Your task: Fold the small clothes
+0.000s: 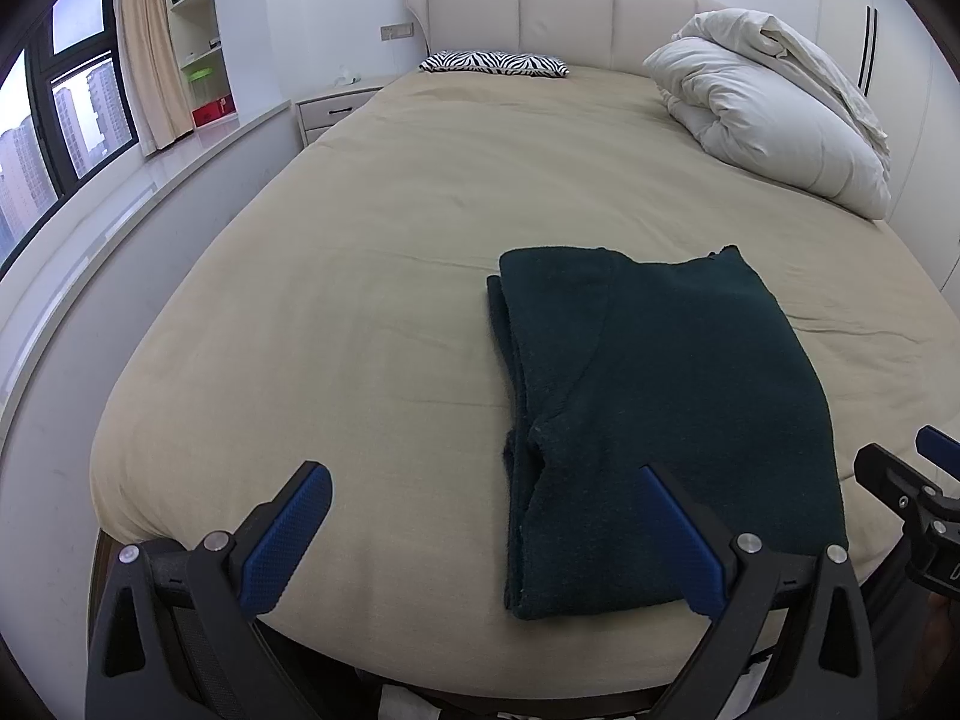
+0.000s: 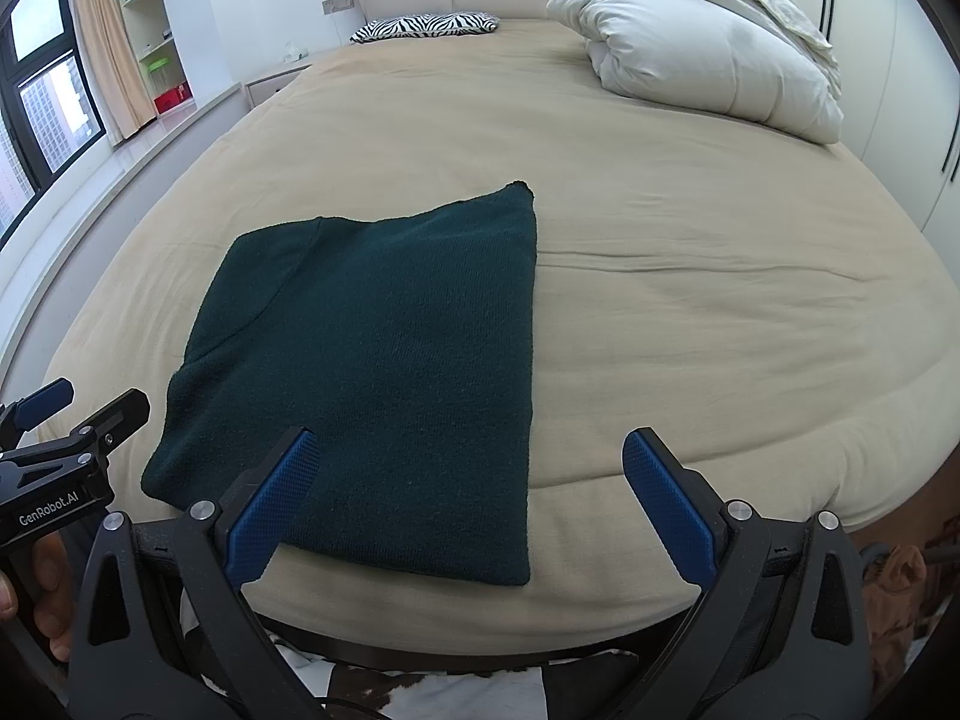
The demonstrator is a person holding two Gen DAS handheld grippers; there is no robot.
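A dark green knitted garment (image 1: 654, 408) (image 2: 384, 372) lies flat on the beige bed, folded into a long rectangle that reaches the foot edge. My left gripper (image 1: 486, 534) hangs open over the foot of the bed; its right finger is over the garment's near left corner and its left finger is over bare sheet. My right gripper (image 2: 468, 498) is open too, straddling the garment's near right corner, with nothing between the blue pads. Each gripper shows at the edge of the other's view.
The beige bed (image 1: 360, 300) fills both views. A bundled white duvet (image 1: 774, 114) (image 2: 714, 54) sits at the far right and a zebra-print pillow (image 1: 492, 63) lies by the headboard. A nightstand (image 1: 330, 111), shelves and a window stand to the left.
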